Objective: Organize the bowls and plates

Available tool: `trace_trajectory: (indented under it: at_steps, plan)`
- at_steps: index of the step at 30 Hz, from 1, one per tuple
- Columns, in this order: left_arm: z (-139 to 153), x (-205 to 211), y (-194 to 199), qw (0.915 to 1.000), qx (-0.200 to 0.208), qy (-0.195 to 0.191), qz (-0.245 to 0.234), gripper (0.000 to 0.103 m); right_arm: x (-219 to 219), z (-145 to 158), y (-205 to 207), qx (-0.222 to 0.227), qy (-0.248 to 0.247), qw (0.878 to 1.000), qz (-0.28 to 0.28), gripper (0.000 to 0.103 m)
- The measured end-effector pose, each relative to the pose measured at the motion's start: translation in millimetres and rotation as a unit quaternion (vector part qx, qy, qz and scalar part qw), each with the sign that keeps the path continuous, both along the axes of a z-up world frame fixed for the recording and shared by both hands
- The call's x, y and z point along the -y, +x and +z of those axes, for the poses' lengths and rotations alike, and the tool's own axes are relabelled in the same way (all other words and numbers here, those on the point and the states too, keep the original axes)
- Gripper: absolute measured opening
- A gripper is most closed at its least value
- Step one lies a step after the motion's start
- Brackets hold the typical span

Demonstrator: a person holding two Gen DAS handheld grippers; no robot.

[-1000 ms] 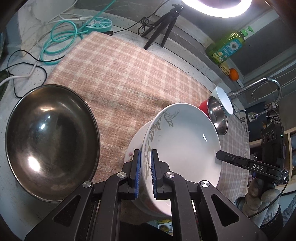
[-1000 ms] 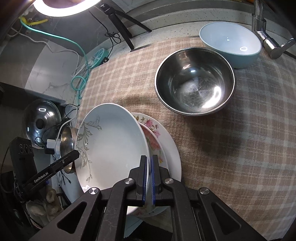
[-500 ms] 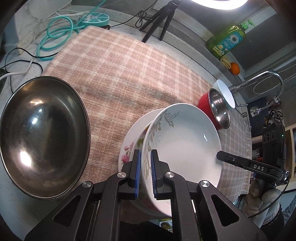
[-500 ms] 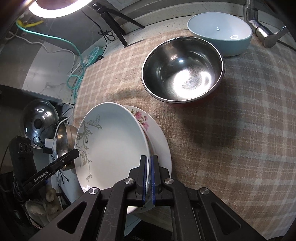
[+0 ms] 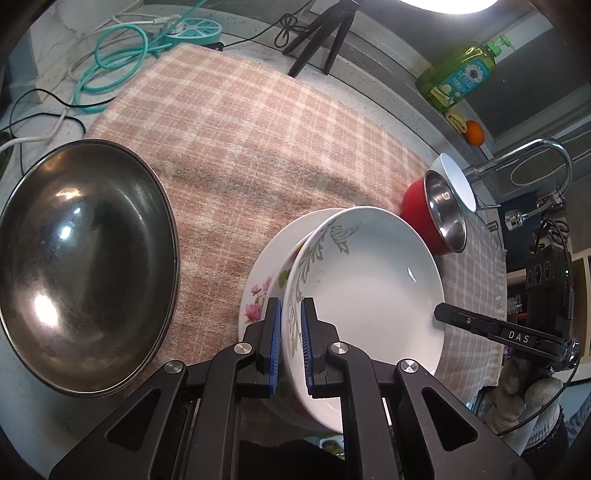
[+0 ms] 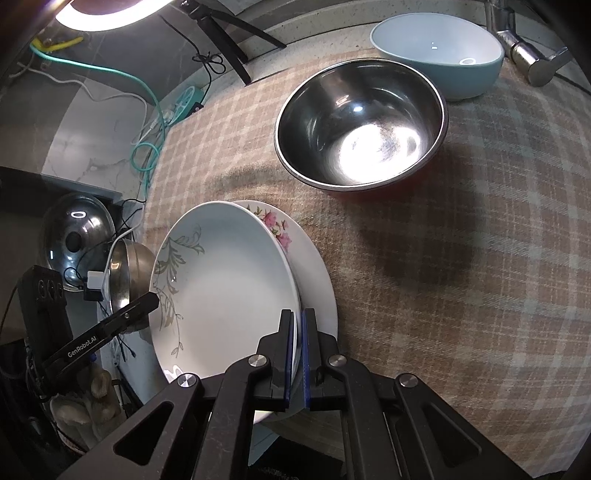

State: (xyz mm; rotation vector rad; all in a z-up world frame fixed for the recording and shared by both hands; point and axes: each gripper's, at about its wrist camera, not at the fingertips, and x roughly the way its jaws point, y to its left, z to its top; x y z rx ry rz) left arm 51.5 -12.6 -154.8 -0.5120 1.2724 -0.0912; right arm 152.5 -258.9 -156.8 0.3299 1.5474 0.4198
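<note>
A white deep plate with a grey leaf pattern (image 5: 373, 280) (image 6: 225, 295) is held by both grippers just over a flower-patterned plate (image 5: 258, 291) (image 6: 314, 273) on the plaid cloth. My left gripper (image 5: 291, 343) is shut on its left rim. On the opposite rim my right gripper (image 6: 298, 358) is shut as well. Each gripper also shows in the other's view: the right gripper (image 5: 480, 328) and the left gripper (image 6: 110, 328). Whether the two plates touch is hidden.
A large steel bowl (image 5: 81, 258) sits left of the plates. A red-sided steel bowl (image 6: 362, 122) (image 5: 443, 210) and a teal bowl (image 6: 439, 48) stand at the far right by the tap (image 5: 517, 158). Cables, a tripod (image 5: 317, 33) and a soap bottle (image 5: 458, 74) line the back. A gloved hand (image 5: 517, 391) holds the right gripper.
Both views have shifted a little: the large steel bowl slid left then back right, and the red-sided steel bowl and teal bowl moved up and left. More of the flowered plate shows under the held plate.
</note>
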Motion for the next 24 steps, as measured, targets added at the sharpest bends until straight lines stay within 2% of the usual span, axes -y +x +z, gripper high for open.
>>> trace_trajectory:
  at_steps: [24]
  plan:
    - [-5.9,-0.5,-5.3,1.0000,-0.008,0.001,0.001,0.009,-6.0,-4.3,-3.7,-0.005,-0.006,1.000,0.004,0.004]
